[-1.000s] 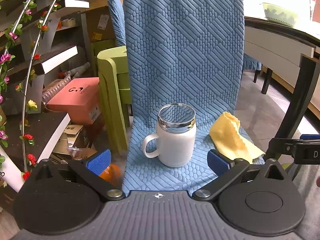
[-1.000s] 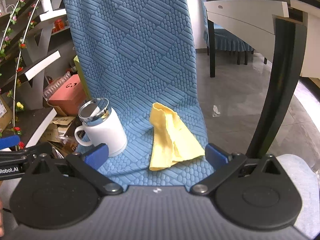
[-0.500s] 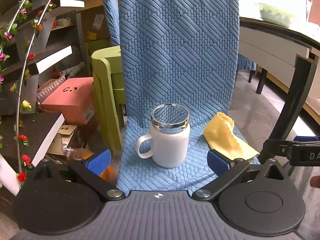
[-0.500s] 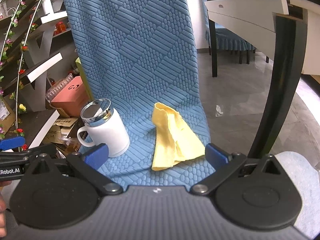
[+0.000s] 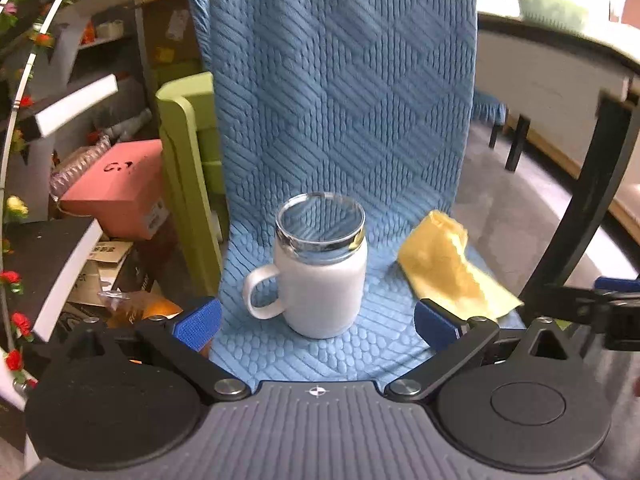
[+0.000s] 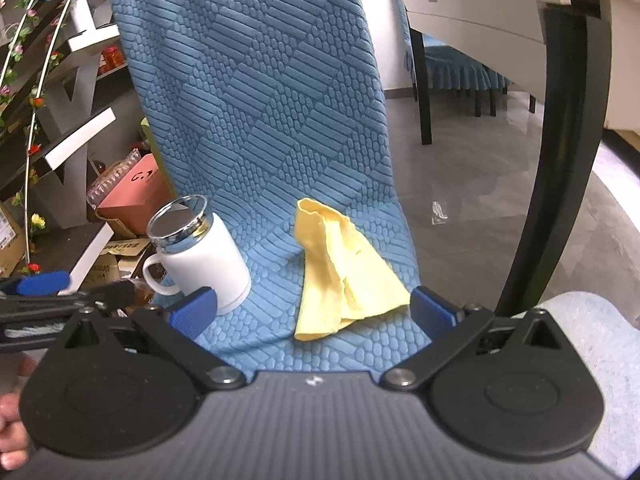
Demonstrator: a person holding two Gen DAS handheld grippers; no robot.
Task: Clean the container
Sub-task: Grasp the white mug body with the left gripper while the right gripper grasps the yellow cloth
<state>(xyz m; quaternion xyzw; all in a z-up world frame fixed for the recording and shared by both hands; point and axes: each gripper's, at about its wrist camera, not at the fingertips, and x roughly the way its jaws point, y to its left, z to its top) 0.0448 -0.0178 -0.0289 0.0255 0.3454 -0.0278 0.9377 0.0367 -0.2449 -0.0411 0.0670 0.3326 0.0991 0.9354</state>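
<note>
A white mug (image 5: 320,288) with a shiny metal rim and its handle to the left stands upright on a blue quilted chair seat (image 5: 320,352). Beside it on the right lies a crumpled yellow cloth (image 5: 448,268). My left gripper (image 5: 316,320) is open, its blue pads either side of the mug's base without touching it. In the right wrist view the mug (image 6: 200,252) is at the left and the cloth (image 6: 340,276) lies straight ahead. My right gripper (image 6: 312,312) is open, with the cloth's near edge between its pads.
The chair's tall blue back (image 5: 340,92) rises behind the mug. A green stool (image 5: 188,168), a pink box (image 5: 116,188) and cardboard clutter sit on the left. A table with a black leg (image 6: 560,160) stands on the right. A hand (image 6: 10,432) shows at the lower left.
Both grippers have moved forward and down toward the seat. The mug now sits between the left pads, and the cloth has come nearer the right pads. Neither object has moved.
</note>
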